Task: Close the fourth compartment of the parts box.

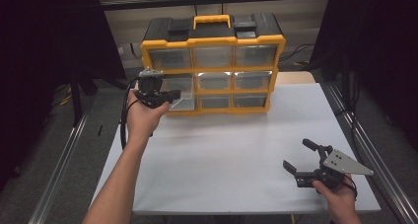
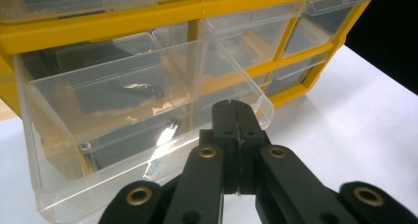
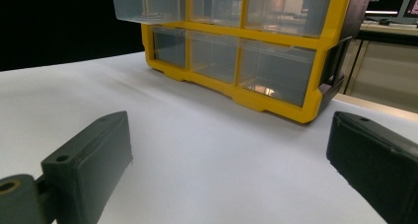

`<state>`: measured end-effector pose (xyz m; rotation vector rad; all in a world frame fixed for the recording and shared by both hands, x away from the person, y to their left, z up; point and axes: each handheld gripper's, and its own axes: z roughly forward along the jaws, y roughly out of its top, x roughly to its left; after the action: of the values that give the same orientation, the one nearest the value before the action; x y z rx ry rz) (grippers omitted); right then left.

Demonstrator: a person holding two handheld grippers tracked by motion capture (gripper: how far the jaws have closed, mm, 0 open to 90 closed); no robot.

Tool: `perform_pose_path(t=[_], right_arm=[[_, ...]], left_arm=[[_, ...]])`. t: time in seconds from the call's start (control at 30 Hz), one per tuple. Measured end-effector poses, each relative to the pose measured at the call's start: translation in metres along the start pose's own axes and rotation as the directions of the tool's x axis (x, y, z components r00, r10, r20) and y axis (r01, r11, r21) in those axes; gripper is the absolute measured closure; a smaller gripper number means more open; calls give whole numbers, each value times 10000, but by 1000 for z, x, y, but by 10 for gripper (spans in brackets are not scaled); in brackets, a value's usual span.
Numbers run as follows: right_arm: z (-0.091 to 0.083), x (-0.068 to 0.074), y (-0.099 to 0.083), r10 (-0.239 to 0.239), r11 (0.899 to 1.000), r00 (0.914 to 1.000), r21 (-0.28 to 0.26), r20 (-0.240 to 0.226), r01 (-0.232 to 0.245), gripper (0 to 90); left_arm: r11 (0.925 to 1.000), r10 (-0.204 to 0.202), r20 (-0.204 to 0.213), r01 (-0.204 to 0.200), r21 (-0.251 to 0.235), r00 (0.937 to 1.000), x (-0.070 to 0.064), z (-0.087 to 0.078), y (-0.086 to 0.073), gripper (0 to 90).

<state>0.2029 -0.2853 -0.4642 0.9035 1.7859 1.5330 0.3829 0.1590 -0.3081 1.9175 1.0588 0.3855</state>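
The left gripper point(image 1: 170, 96) is up at the yellow drawer cabinet point(image 1: 213, 61) at the back of the bench point(image 1: 236, 150). Its jaws are pressed tight together at the front lip of a clear plastic drawer point(image 2: 143, 115). I cannot tell for sure if they pinch the lip. That drawer, in the left column, sticks out from the cabinet. Something small and shiny point(image 2: 162, 135) lies inside it.

I think the drawer is being slid open or shut right now. The next move needs a slow, straight pull or push so the drawer does not tip.

The right gripper point(image 1: 301, 160) waits low near the bench's front right, jaws wide apart and holding nothing.

The bench top is plain white. The room around it is dark, with black curtains.
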Motion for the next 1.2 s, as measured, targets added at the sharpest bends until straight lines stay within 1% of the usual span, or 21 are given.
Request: perform_pose_path(t=[0.07,0.1,0.13,0.17,0.2,0.23,0.43,0.53,0.57,0.63,0.67,0.73,0.77,0.83,0.87,0.9,0.97,1.07,1.1,1.17,1.2], right_arm=[[0,0,0,2,10000,10000,0,-6,-2,30],[0,0,0,-2,10000,10000,-6,11,2,31],[0,0,0,3,10000,10000,-4,10,-3,30],[0,0,0,-11,10000,10000,4,-17,11,30],[0,0,0,-16,10000,10000,20,-42,16,30],[1,1,0,-30,10000,10000,0,-51,30,30],[1,1,0,-25,10000,10000,-9,-57,25,31],[1,1,0,3,10000,10000,27,-48,-2,30],[1,1,0,-32,10000,10000,30,-49,33,30],[1,1,0,-29,10000,10000,40,-56,29,30],[1,1,0,-31,10000,10000,34,-51,31,31],[1,1,0,-20,10000,10000,-1,-60,20,30],[1,1,0,-26,10000,10000,28,-38,26,31],[1,1,0,-45,10000,10000,23,-37,45,31],[1,1,0,-26,10000,10000,40,-40,26,31],[2,1,0,-29,10000,10000,46,-46,29,30],[2,1,0,-63,10000,10000,22,-63,64,31],[2,1,0,-88,10000,9999,8,-56,88,30],[2,1,0,-64,10000,10000,18,-48,65,31],[2,2,0,-40,10000,10000,47,-71,41,31],[2,2,0,-42,10000,10000,36,-62,43,30]], left_arm=[[9999,-107,4,107,-110,9999,-1,0,-2,900],[10000,-1,15,1,-9,10000,0,0,-2,900],[10000,-33,81,34,-77,10000,0,0,-3,900],[9999,-101,55,101,-137,9999,0,0,-4,900],[9993,-303,108,305,-230,9995,-1,1,-5,900],[9999,-64,141,65,-78,9999,1,0,-6,900],[9997,-115,17,115,-194,9999,0,1,-7,900],[9995,-171,122,174,-271,9998,1,2,-7,900],[9994,-172,10,172,-297,9999,0,2,-7,900],[9992,-248,-17,248,-318,9997,-1,2,-7,900],[9997,-125,-41,124,-230,9999,0,2,-7,900],[9993,-186,39,187,-312,9998,-1,2,-8,900],[9998,-85,28,86,-194,10000,0,1,-8,900],[9997,-152,37,153,-197,9999,0,1,-9,900],[9996,-204,-61,203,-208,9998,0,1,-10,900],[9999,-101,-88,100,-52,9999,1,0,-11,900],[9998,-174,-52,173,-70,9998,2,-1,-13,900],[9999,-53,-76,54,133,10000,4,-2,-16,900],[9998,-188,-21,188,106,9998,4,-2,-16,900],[9999,-103,-152,103,38,9998,6,-4,-16,900],[9999,-122,-76,123,96,9999,6,-3,-16,900]])
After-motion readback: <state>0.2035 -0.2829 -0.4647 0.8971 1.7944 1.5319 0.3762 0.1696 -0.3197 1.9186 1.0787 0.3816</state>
